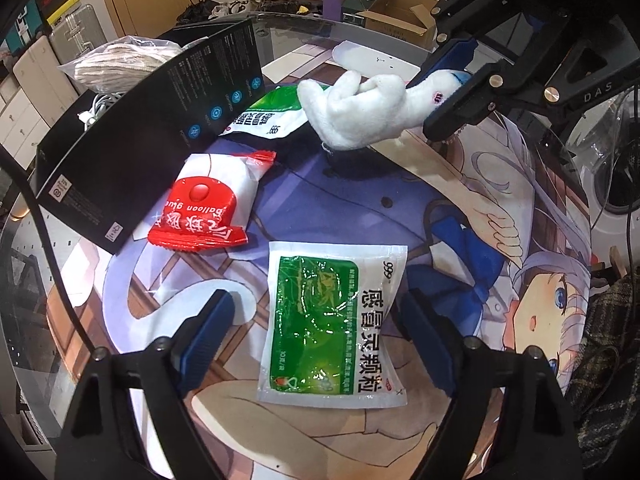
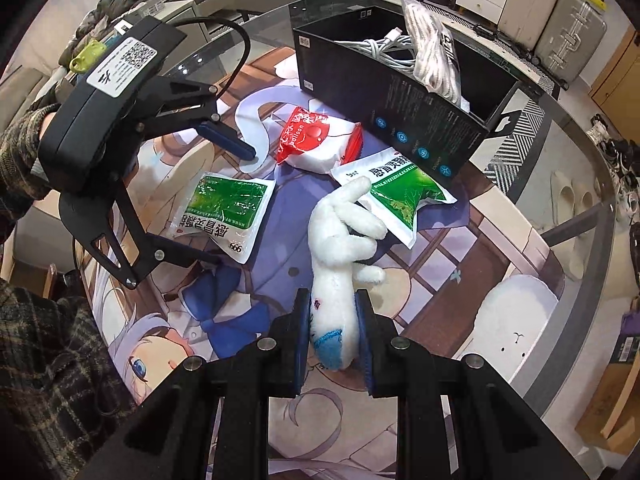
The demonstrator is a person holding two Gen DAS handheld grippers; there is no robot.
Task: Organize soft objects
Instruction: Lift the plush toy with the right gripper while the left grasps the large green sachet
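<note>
A white plush toy (image 2: 340, 248) with a blue patch is held by its head end in my right gripper (image 2: 333, 314), which is shut on it; its limbs stick out over the mat. The left wrist view shows this plush toy (image 1: 360, 112) and the right gripper (image 1: 444, 92) at the upper right. My left gripper (image 1: 316, 316) points down over a green sachet (image 1: 332, 320) that lies flat between its fingers; the pads stand apart from it. From the right wrist, the left gripper (image 2: 232, 206) straddles that green sachet (image 2: 224, 208).
A red-and-white packet (image 1: 204, 204) and a second green sachet (image 1: 264, 116) lie beside an open black box (image 1: 160, 120) that holds cables and a bagged cord (image 2: 432, 52). All rest on a printed mat (image 1: 400, 200) on a round glass table. A plaid sleeve (image 2: 40, 360) is at the left.
</note>
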